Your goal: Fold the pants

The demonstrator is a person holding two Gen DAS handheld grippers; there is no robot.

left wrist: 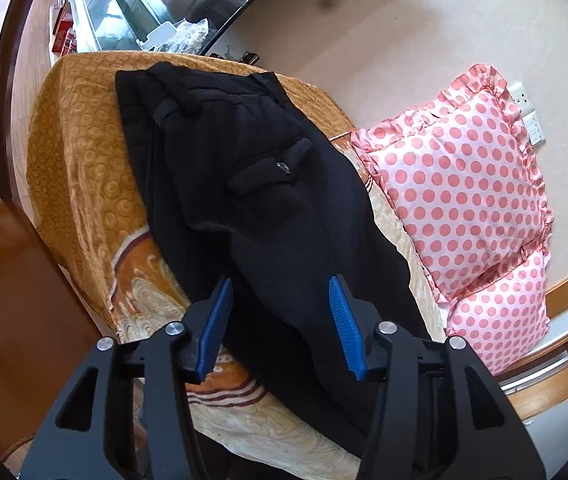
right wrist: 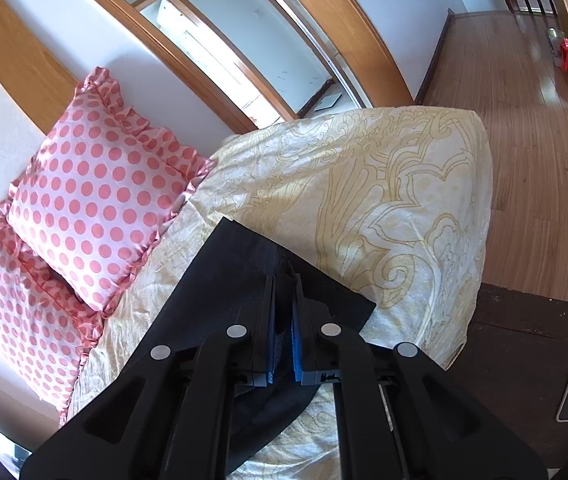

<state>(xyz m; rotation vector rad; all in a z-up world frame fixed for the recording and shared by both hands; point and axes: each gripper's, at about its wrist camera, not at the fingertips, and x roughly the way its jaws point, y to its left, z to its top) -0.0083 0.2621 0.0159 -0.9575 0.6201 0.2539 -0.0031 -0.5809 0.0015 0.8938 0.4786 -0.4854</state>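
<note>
On the bed (right wrist: 403,184), black pants (left wrist: 244,184) lie lengthwise across the patterned cover, already doubled leg on leg by the look of it. Waistband end with belt loops sits at the far end in the left wrist view, back pocket (left wrist: 272,168) facing up. Leg hems are at the other end, under the right gripper (right wrist: 283,280).

Left gripper (left wrist: 280,292): jaws wide apart, blue pads (left wrist: 216,324) either side of the thigh/knee section, holding nothing. Can't tell if it touches the fabric or just hovers above it.

Right gripper: jaws nearly together, clamped on the black cloth at the hem end; fabric is visible pinched between the pads. The hem corner (right wrist: 363,304) sticks out just past the fingers onto the cream sheet.

Two pink polka-dot pillows (right wrist: 100,184) sit beside the pants toward the headboard, close but apparently not touching.

Handling, my read:
- Soft, limp, mid-weight woven cloth. No stiffness, will sag and drape anywhere unsupported.
- Matte surface, shouldn't slip in ribbed pads, but two stacked legs can shear against each other if only the top layer is caught.
- Not fragile. Pocket button is the only hard bit.
- Best grip: hem edge, pinching both legs through; the second hold at the fold line mid-leg or on the waistband, which is the thickest part and resists bunching.
- Bedding is soft too, so avoid digging in and grabbing the sheet along with it.
</note>
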